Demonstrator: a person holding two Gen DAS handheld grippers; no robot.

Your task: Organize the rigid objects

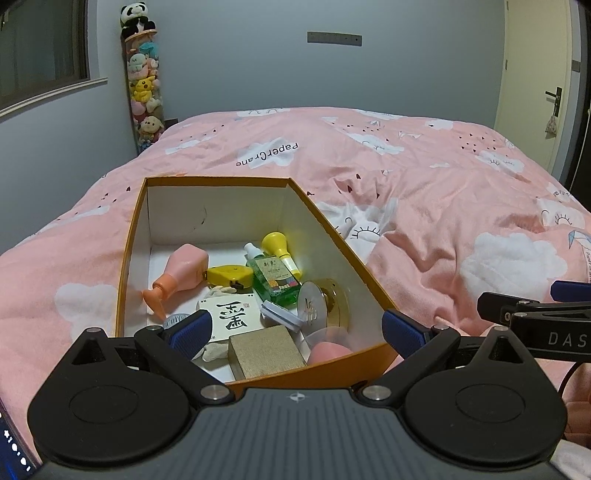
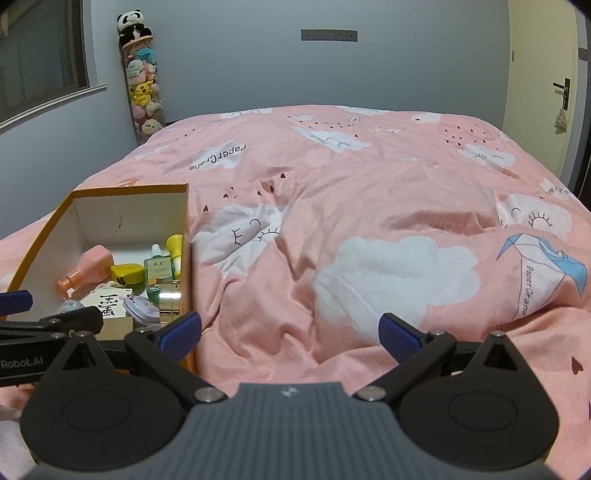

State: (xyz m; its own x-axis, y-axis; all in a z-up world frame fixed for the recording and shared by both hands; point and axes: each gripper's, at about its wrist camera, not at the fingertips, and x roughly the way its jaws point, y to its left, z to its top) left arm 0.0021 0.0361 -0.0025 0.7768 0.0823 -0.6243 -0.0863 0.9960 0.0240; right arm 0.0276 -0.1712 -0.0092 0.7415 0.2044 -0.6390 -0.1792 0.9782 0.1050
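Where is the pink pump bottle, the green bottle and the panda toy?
pink pump bottle [image 1: 184, 267], left wrist view, on its body.
green bottle [image 1: 275, 281], left wrist view, on its label.
panda toy [image 2: 129, 26], right wrist view, on its head.

A pink duvet [image 2: 332, 229] printed with white clouds and paper cranes covers the bed. Beyond the bed's far left corner stands a tall clear tube of plush toys [image 1: 144, 96], a panda plush [image 1: 133, 16] perched on top. At the right edge is a pale door [image 2: 546, 81]; a window [image 1: 40, 44] is at the left.
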